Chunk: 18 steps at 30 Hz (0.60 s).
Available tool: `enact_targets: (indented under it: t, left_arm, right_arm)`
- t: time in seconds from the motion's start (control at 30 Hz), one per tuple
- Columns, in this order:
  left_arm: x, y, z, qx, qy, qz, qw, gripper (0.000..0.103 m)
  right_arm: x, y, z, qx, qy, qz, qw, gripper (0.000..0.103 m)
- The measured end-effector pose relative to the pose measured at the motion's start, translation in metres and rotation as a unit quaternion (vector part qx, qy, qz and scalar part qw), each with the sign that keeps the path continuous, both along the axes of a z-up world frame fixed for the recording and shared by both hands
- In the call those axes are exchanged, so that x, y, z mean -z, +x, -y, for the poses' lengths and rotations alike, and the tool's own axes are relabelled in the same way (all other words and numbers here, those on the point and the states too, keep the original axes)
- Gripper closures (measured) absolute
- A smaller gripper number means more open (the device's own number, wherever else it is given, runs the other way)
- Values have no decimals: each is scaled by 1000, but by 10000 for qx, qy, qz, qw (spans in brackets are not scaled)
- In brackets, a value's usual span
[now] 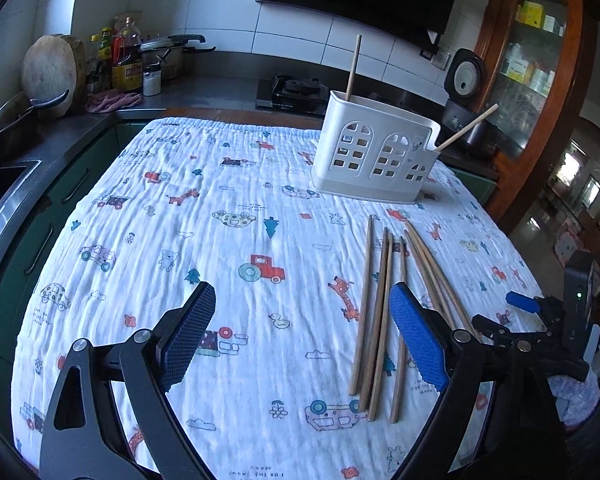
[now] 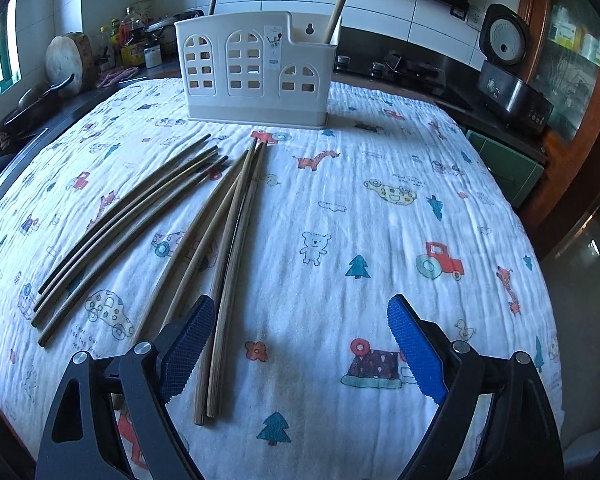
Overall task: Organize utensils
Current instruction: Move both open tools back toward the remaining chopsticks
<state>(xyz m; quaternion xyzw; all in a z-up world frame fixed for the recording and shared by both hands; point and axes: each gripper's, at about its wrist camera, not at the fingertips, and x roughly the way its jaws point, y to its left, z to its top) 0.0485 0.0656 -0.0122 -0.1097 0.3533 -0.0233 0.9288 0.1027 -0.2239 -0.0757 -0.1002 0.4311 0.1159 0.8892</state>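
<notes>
A white utensil holder (image 1: 374,156) (image 2: 256,68) stands at the far side of the printed tablecloth (image 1: 220,240), with two wooden chopsticks (image 1: 354,68) upright in it. Several loose chopsticks (image 1: 384,312) (image 2: 220,260) lie flat on the cloth in two fanned bunches. My left gripper (image 1: 304,332) hovers open over bare cloth, its right pad (image 1: 418,336) above the bunch's near ends. My right gripper (image 2: 300,340) is open too. Two chopstick ends lie just inside its left pad (image 2: 188,344), untouched. A blue pad (image 1: 521,303) of the right gripper shows in the left wrist view.
Dark counters wrap the table's left and far sides, carrying bottles (image 1: 126,60), a round chopping board (image 1: 50,72), a pot and a stove. A rice cooker (image 1: 464,80) (image 2: 504,40) and a wooden glass cabinet (image 1: 540,60) stand at the right.
</notes>
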Motion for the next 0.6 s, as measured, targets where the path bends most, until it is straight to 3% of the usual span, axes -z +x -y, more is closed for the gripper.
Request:
enact_targets:
  t: [0.2,0.43,0.57,0.6]
  left_arm:
    - [7,0,-6,-88,-107,-88,9999,15]
    - [13,0,-6,-96,-165,-164,9997,15]
    - [14,0,-4,-69,-168,-176,9997,15]
    - [15,1,-4,-63,-170,-188,9997,15]
  right_arm:
    - [4,3,2,105,53,-53,9999,20]
    - [4,5,4,140,328,-217,9991,30]
    - [8,6,2,105,501,-330,9981,38]
    - [10,6,-2,104,399,-347,9985,46]
